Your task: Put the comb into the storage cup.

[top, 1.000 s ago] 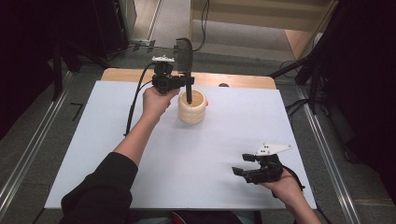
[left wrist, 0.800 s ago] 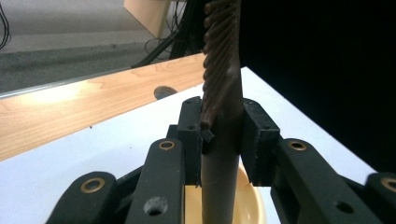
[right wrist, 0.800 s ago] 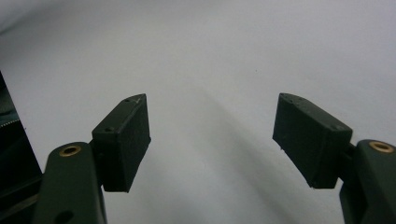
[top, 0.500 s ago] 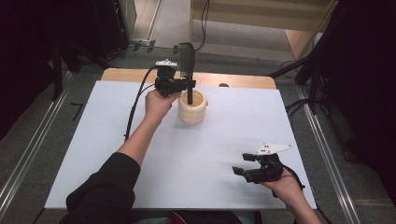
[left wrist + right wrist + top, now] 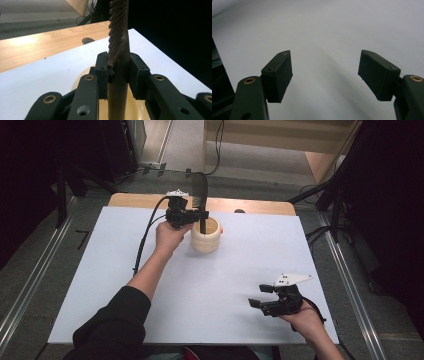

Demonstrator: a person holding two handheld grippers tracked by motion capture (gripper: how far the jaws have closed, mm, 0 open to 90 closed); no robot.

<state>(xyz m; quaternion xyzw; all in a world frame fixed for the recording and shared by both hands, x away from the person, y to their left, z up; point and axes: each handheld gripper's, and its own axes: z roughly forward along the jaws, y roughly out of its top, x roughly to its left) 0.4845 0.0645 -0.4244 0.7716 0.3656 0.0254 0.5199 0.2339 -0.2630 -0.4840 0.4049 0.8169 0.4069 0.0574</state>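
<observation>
Spatula (image 5: 200,195): dark, slotted head up, handle upright between my left pads (clamped tight), lower end inside the holder.
Holder (image 5: 206,236): cream, ribbed, round, upright on the white table's far middle.

Grippers: two, the left gripper (image 5: 199,215) at 12 o'clock and the right gripper (image 5: 261,299) at 5 o'clock.
Cream ribbed holder (image 5: 206,236): one, at 12 o'clock.
Dark slotted spatula (image 5: 200,195): one, standing in the holder.
White board (image 5: 100,270): one.
Wooden table (image 5: 260,206): one.
</observation>
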